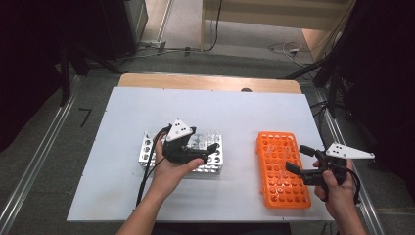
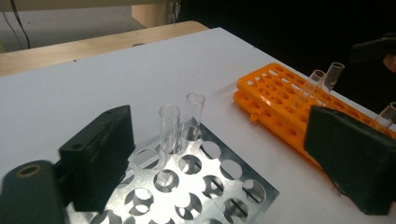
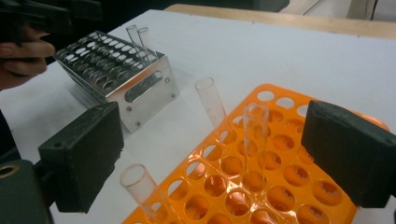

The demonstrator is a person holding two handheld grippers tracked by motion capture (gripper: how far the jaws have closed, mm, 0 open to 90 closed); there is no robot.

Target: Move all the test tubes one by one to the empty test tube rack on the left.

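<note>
Two clear glass tubes [image 2: 180,123] stand upright side by side in the metal rack [image 1: 147,147], mouths up and long axes near vertical, at the rack's far corner as my left gripper view has it. My left gripper [image 2: 219,163] hovers just above that rack with its jaws spread wide and nothing between the pads. My right gripper [image 3: 212,158] sits over the near end of the orange rack [image 3: 280,154], jaws likewise wide apart and gripping nothing. Three more tubes rise from the orange rack: one [image 3: 254,140] close to vertical, one [image 3: 212,102] leaning away toward the metal rack, one [image 3: 140,189] tilted at the near edge (its foot is cut off from my view). Both racks rest on the white table [image 1: 235,112], well apart.
</note>
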